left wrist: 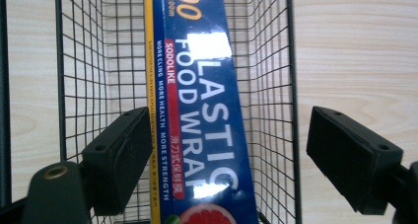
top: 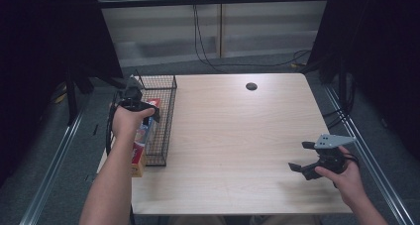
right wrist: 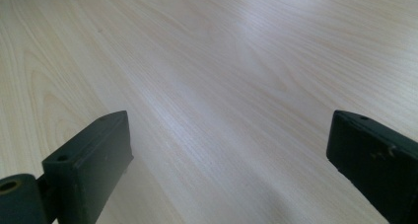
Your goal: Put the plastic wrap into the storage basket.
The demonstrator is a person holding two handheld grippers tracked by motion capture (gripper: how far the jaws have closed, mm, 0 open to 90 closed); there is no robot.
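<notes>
A long blue box of plastic food wrap [left wrist: 202,110] lies lengthwise in a black wire basket [left wrist: 271,86]. My left gripper [left wrist: 231,135] hangs just above it, open, with one jaw to each side of the box and neither touching it. In the high view the left gripper [top: 143,103] is over the basket [top: 167,116] at the table's left edge, and the box [top: 142,140] pokes out past the basket's near end. My right gripper [top: 301,155] is held open low over the front right of the table. Between the right gripper's [right wrist: 226,145] jaws is bare wood.
The light wooden table [top: 233,136] has a round cable hole [top: 251,86] near its far edge. Dark curtains stand at both sides, and cables hang behind the table. Metal rails run along the floor left and right.
</notes>
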